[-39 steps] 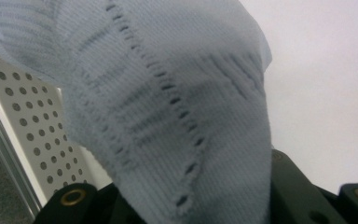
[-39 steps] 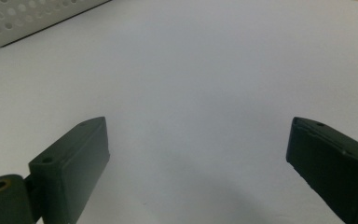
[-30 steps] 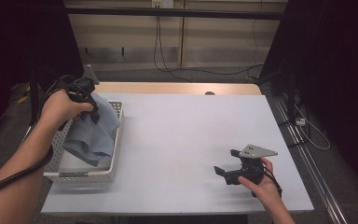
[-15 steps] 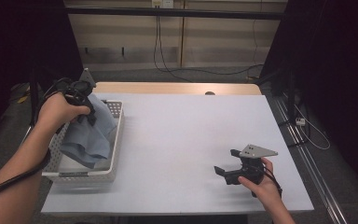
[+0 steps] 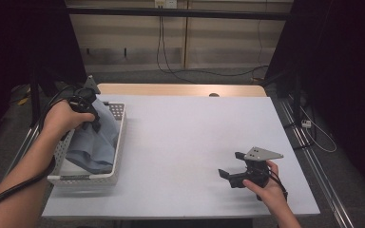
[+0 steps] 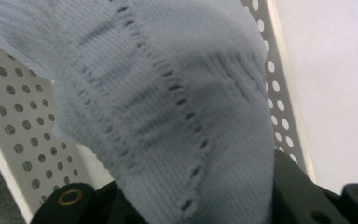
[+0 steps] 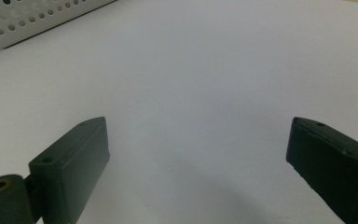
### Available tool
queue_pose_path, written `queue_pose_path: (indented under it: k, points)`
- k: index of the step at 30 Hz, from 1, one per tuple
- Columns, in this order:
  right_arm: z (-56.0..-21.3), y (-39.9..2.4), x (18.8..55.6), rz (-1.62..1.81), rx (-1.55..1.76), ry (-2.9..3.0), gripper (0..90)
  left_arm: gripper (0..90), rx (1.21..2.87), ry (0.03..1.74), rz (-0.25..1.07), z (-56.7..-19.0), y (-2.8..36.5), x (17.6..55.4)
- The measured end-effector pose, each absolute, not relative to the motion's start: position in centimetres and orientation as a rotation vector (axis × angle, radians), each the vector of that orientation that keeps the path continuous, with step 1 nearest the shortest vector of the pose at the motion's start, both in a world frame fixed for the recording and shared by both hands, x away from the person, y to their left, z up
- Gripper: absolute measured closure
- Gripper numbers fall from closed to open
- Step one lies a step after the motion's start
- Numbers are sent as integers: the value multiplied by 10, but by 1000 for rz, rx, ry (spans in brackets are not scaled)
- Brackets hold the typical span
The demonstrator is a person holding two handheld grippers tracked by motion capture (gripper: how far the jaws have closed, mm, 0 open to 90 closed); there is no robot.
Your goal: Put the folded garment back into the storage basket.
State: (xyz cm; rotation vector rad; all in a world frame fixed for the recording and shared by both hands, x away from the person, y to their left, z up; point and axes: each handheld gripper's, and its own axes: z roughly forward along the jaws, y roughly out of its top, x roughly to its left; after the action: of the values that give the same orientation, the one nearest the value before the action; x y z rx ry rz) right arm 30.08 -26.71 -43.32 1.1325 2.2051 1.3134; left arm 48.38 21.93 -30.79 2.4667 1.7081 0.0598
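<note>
A light blue knitted cloth [image 5: 95, 142] hangs from my left gripper [image 5: 94, 122] and bunches down into a white perforated basket [image 5: 83, 179] at the table's left edge. The left gripper is shut on the cloth's upper part. In the left gripper view the cloth [image 6: 168, 102] comes up from between the black jaws and covers their tips, with the basket wall [image 6: 18, 116] behind it. My right gripper [image 5: 233, 172] rests on the white table near the front right, open, with nothing between its fingers [image 7: 70, 172].
The white table top [image 5: 195, 137] stretches between the basket and the right gripper. A corner of the basket [image 7: 37, 18] shows far off in the right gripper view. Dark curtains and cables lie behind the table.
The left hand has sunk a little with the cloth, which now sits lower in the basket. The right gripper has not moved.
</note>
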Motion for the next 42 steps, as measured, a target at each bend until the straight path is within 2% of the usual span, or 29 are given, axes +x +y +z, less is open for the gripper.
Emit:
queue_pose_path:
  k: [21,42]
  points:
    - [-433,-267,301,1311,1132,2203,57,701,2458,1705,69,-321,218,482]
    - [-434,-266,301,1309,1129,2210,57,695,2445,1721,5,-343,220,480]
